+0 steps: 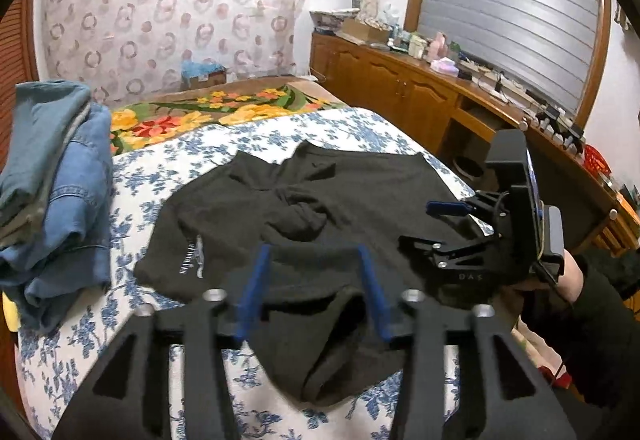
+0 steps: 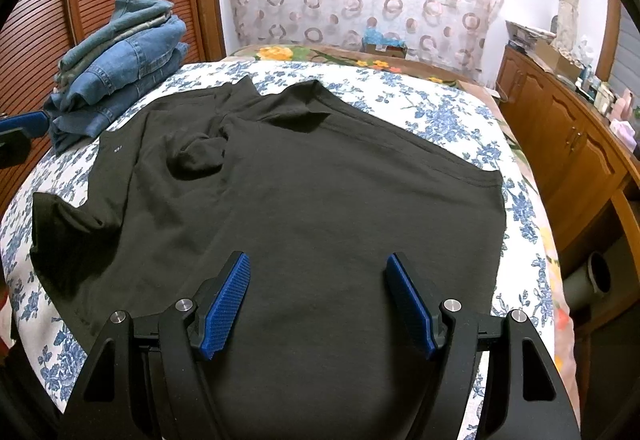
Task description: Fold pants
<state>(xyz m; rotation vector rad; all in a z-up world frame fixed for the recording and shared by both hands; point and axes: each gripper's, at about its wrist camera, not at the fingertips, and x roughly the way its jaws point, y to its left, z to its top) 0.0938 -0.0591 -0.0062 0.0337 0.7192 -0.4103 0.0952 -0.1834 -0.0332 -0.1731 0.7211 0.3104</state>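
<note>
Bed, blue-floral cover: black garment spread mid-bed; folded denim stack at far-left edge.

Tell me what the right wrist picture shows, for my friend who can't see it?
A black garment lies spread on a blue-flowered bedsheet, with the open right gripper just above its near edge. Folded denim clothes are stacked at the far left.

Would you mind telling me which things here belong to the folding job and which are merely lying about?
For the job:
- black garment, spread on the floral bedsheet
- left gripper, jaws open
- right gripper, jaws open

Just lying about:
- stack of folded denim
- small cardboard box
- clutter on the wooden cabinet
</note>
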